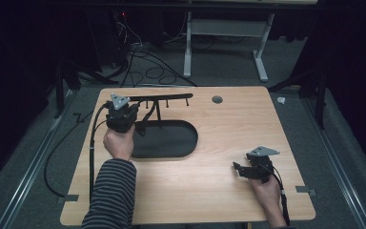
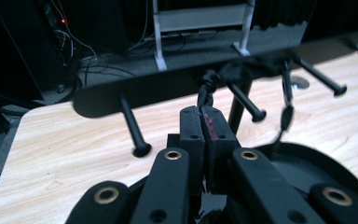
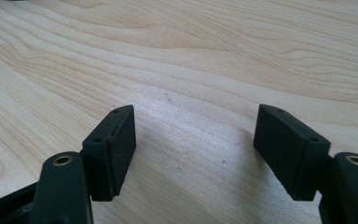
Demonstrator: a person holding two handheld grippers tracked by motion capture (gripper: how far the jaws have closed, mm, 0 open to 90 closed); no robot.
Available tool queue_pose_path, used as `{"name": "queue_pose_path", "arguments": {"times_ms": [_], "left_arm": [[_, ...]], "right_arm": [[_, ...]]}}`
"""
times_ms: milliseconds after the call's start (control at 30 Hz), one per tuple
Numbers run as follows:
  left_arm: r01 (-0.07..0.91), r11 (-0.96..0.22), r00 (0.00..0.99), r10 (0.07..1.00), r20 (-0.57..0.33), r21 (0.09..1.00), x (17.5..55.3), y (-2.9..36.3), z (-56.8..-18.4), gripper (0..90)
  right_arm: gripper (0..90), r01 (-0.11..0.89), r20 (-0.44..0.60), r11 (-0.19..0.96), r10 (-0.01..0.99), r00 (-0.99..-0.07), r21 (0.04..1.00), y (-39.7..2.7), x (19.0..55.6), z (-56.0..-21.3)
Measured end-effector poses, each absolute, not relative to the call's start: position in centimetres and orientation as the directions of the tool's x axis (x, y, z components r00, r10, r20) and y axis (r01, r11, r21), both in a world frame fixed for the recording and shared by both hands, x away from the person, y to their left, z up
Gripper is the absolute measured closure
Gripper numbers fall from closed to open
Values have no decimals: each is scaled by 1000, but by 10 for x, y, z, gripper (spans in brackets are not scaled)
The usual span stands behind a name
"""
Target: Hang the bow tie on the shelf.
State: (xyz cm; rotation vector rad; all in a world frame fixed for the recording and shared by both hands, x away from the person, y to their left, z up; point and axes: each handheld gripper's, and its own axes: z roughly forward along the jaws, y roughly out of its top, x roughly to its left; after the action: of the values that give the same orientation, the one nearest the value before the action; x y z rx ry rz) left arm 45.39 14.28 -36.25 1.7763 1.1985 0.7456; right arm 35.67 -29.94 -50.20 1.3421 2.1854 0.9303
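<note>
A black rack (image 1: 162, 98), a bar with several pegs, stands on a black oval base (image 1: 171, 138) at the table's left rear. A black cord (image 2: 205, 91) hangs from the bar (image 2: 168, 84), with another strand (image 2: 286, 102) beside it. My left gripper (image 1: 134, 113) sits just in front of the bar, and its jaws are pressed together on the cord's lower end, seen in the left gripper view (image 2: 204, 122). Near the front right, my right gripper (image 1: 238, 169) rests low over bare wood. Its jaws stand wide apart around nothing (image 3: 196, 140).
The wooden table (image 1: 219, 200) has a round grommet hole (image 1: 217, 99) near its far edge. Beyond it are a white-legged desk frame (image 1: 188, 47) and loose cables (image 1: 143, 67) on the floor. A small white object (image 1: 281, 100) lies off the right rear corner.
</note>
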Motion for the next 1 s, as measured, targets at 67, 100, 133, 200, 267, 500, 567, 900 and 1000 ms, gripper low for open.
{"name": "queue_pose_path", "arguments": {"times_ms": [67, 100, 133, 200, 267, 500, 567, 900, 1000], "left_arm": [[434, -192, 366, 930, 23, 880, 454, 142, -365, 878], [438, -194, 366, 930, 23, 878, 454, 141, -366, 878], [443, -196, 367, 930, 23, 875, 454, 141, -367, 877], [449, -200, 368, 930, 24, 871, 455, 140, -368, 877], [449, -206, 368, 929, 30, 869, 454, 139, -369, 875], [452, -220, 373, 927, 41, 864, 452, 138, -370, 863], [455, -221, 373, 927, 41, 863, 453, 139, -371, 863], [456, -228, 383, 923, 41, 860, 452, 137, -372, 850], [458, -232, 388, 921, 42, 858, 453, 136, -373, 850]], "right_arm": [[312, 618, -1, 314, 892, -452, 721, -299, 357, -502], [312, 618, -1, 314, 892, -452, 721, -299, 357, -502], [311, 618, -1, 314, 892, -452, 721, -299, 357, -502], [311, 619, 1, 314, 891, -453, 720, -300, 357, -502], [311, 618, 0, 314, 892, -453, 721, -299, 357, -502], [311, 618, 2, 313, 891, -453, 721, -300, 357, -502], [311, 616, 1, 313, 891, -454, 723, -300, 357, -502], [311, 616, 1, 314, 891, -454, 722, -300, 357, -502], [311, 618, 2, 313, 892, -453, 721, -300, 357, -502]]}}
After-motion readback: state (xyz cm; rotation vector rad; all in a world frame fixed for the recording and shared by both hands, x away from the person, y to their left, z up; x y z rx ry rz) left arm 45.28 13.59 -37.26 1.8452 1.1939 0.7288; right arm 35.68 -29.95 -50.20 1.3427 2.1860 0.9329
